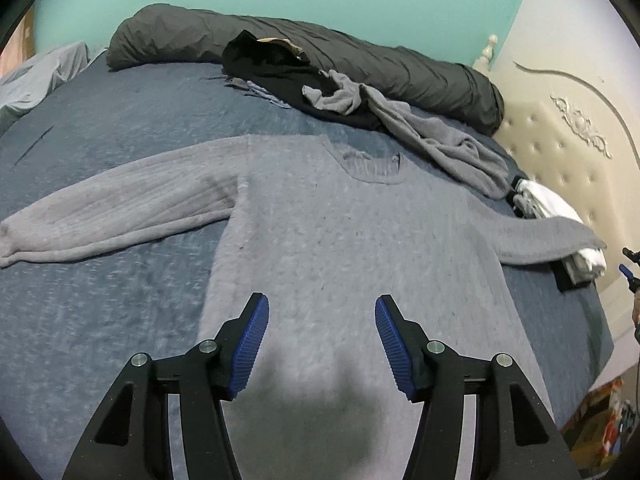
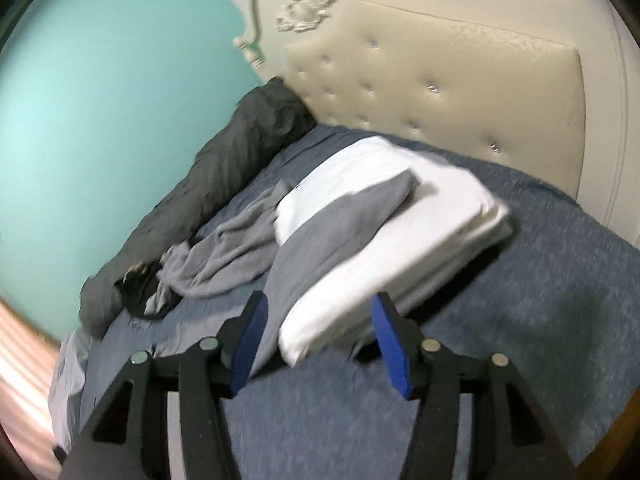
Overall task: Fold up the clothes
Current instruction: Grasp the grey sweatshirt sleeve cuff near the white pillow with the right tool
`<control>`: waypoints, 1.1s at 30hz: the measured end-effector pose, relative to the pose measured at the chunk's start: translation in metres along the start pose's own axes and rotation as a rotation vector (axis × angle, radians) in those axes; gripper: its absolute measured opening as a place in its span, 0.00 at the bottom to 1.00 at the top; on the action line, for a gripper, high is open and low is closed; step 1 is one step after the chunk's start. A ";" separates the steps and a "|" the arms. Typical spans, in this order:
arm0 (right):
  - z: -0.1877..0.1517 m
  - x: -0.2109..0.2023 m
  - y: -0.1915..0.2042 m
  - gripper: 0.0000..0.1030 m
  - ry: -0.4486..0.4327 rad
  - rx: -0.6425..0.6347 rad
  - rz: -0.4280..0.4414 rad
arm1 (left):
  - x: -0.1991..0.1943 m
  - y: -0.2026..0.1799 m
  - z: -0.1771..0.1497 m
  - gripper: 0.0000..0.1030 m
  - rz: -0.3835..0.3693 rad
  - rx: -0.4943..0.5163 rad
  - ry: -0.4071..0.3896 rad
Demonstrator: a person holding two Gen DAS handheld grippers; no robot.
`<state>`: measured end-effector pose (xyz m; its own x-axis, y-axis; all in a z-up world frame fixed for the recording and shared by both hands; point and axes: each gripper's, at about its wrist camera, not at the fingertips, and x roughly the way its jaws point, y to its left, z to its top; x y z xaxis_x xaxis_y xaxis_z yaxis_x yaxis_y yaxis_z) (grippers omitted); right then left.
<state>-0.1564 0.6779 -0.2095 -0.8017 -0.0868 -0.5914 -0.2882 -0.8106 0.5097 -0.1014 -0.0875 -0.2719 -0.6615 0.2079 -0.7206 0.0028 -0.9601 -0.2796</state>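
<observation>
1. Left gripper (image 1: 322, 344): jaws apart, nothing between the blue pads; poised above the lower body of the grey sweater (image 1: 340, 232), not touching it.
2. Right gripper (image 2: 316, 344): jaws likewise apart and empty; aimed over the blue bedspread (image 2: 540, 300) toward the stack of white folded linen (image 2: 400, 248) near the headboard (image 2: 460, 92).
3. Grey sweater: spread flat, front up, across the middle of the bed; neckline toward the far edge, one sleeve stretched toward the foot-side edge, the other sleeve (image 2: 344, 216) draped onto the white stack at the headboard end.
4. Step in hand, as judged: garment laid out, no fold made yet; both grippers free between grasps.
5. Next move, as judged: probably a pinch on a sleeve cuff or shoulder, then a carry across the body; the sleeve on the white stack needs lifting clear first so the stack stays undisturbed.
6. Unfolded pile: a grey garment (image 1: 432, 136) and a black one (image 1: 280, 76), crumpled along the far edge against the dark rolled duvet (image 1: 320, 52).
7. Hard to make out: sweater hem hidden beneath the left gripper and its shadow; right wrist view smeared by motion; small dark items beneath the white stack unidentifiable; only a sliver of the other gripper at the left view's right margin.
</observation>
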 end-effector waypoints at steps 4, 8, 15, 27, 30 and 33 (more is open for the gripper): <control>0.025 0.030 -0.015 0.53 -0.001 0.017 -0.064 | 0.022 0.008 -0.009 0.58 0.007 -0.022 -0.007; 0.043 0.057 -0.027 0.53 -0.003 0.028 -0.117 | 0.038 0.018 -0.015 0.58 0.028 -0.039 0.011; 0.061 0.090 -0.043 0.55 -0.024 0.053 -0.138 | 0.046 0.033 -0.015 0.58 0.047 -0.052 0.016; 0.055 0.101 -0.008 0.07 -0.073 -0.176 -0.234 | 0.057 0.039 -0.019 0.58 0.054 -0.029 0.030; 0.054 0.094 0.012 0.06 -0.095 -0.236 -0.218 | 0.053 0.039 -0.020 0.58 0.057 -0.023 0.022; 0.058 0.079 0.036 0.05 -0.131 -0.261 -0.179 | 0.050 0.041 -0.021 0.58 0.049 -0.035 0.017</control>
<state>-0.2606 0.6757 -0.2017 -0.8161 0.1314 -0.5628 -0.2999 -0.9287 0.2180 -0.1182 -0.1128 -0.3331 -0.6467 0.1646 -0.7448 0.0609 -0.9622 -0.2656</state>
